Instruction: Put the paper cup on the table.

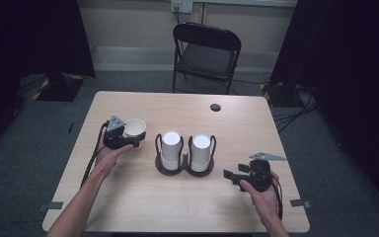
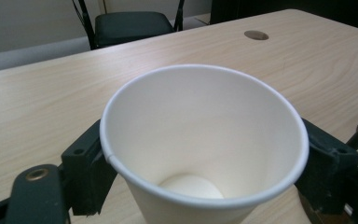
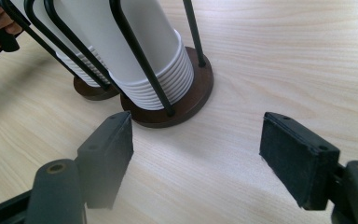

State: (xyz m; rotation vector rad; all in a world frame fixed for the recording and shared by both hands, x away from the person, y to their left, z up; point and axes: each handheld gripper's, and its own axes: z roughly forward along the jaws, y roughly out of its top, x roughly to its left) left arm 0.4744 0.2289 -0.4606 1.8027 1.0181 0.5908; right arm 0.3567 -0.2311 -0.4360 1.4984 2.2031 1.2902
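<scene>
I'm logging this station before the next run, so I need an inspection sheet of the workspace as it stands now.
Surface: light wood table, with a round dark grommet near the far edge.
Job's things: a single white paper cup, upright and empty; two stacks of upside-down white cups in a black wire holder with brown round bases.
Clutter: nothing seen on the table.
Grippers: left gripper shut on the single cup; right gripper open, aimed at the holder's base, touching nothing.
Cables: one black cable trails from the left gripper along the forearm; more lie on the floor at right.
Surroundings: black folding chair beyond the table, grey floor, dark curtains on both sides.
</scene>
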